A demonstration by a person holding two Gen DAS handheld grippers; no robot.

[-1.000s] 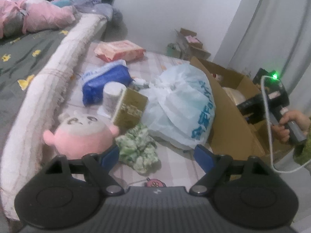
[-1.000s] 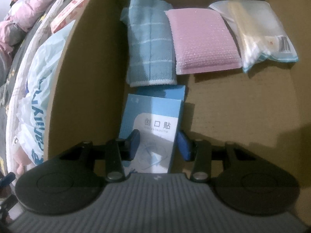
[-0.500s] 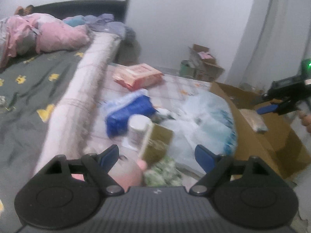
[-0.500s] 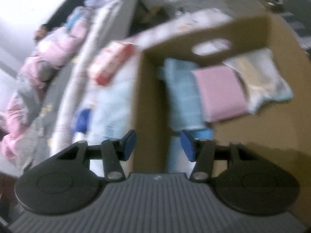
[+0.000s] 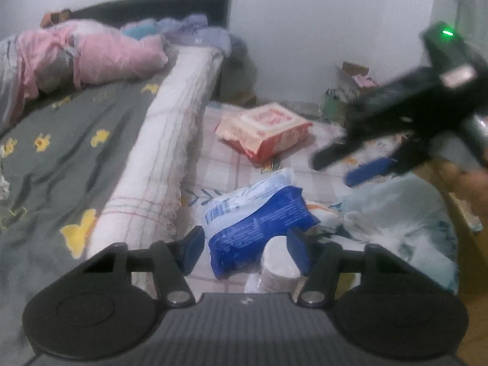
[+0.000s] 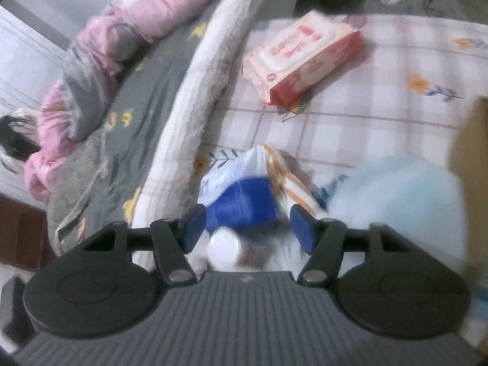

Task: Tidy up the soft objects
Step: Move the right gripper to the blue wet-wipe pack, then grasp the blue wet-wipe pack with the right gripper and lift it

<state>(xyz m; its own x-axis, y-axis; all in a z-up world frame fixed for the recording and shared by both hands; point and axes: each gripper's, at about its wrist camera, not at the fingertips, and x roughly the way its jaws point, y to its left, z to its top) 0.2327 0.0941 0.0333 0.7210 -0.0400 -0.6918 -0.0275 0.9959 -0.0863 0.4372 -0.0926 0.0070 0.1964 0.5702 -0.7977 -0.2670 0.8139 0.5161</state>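
A blue and white soft pack (image 5: 256, 222) lies on the checked floor mat, straight ahead of both grippers; it also shows in the right wrist view (image 6: 244, 195). My left gripper (image 5: 245, 250) is open and empty just in front of it. My right gripper (image 6: 248, 228) is open and empty above the same pack; in the left wrist view it hangs at the right (image 5: 366, 161). A red and white tissue pack (image 5: 265, 128) lies farther back, and it shows in the right wrist view too (image 6: 305, 58). A white round container (image 6: 224, 248) stands by the blue pack.
A pale blue plastic bag (image 5: 402, 213) lies right of the blue pack. The cardboard box edge (image 6: 471, 140) stands at the far right. A bed with a grey sheet (image 5: 61, 158) and pink bedding (image 5: 91, 58) runs along the left. Small boxes (image 5: 353, 82) sit by the back wall.
My right gripper left the cardboard box and swung left over the floor mat, its jaws opening wider. My left gripper rose and moved forward past the pink plush toward the blue pack.
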